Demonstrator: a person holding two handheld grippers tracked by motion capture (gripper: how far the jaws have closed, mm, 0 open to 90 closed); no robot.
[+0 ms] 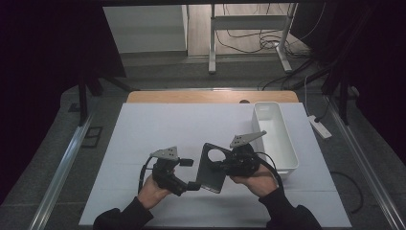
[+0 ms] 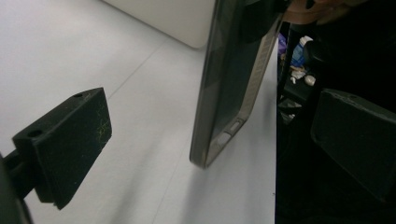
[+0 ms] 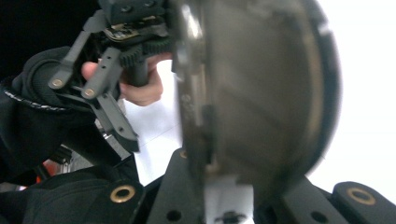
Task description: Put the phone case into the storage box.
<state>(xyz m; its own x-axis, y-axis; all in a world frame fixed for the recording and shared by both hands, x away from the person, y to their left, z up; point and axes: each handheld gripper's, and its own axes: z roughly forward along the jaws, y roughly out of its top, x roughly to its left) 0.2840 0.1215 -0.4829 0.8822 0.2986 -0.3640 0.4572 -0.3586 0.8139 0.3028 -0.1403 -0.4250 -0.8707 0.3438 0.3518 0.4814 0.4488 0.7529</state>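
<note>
Your right gripper (image 1: 221,165) is clamping its jaws on a dark phone case (image 1: 211,167) near the camera cut-out, holding it nearly upright above the white table cover (image 1: 143,129). Your left gripper (image 1: 189,173) is standing with its jaws wide apart, one on either side of the case's lower end, neither pad pressing on it. Both of your hands are reaching in from the near edge, wrists turned inward toward each other. A white bin (image 1: 276,135) is sitting just beyond the right hand; open cover is lying to the left and ahead of the case.
</note>
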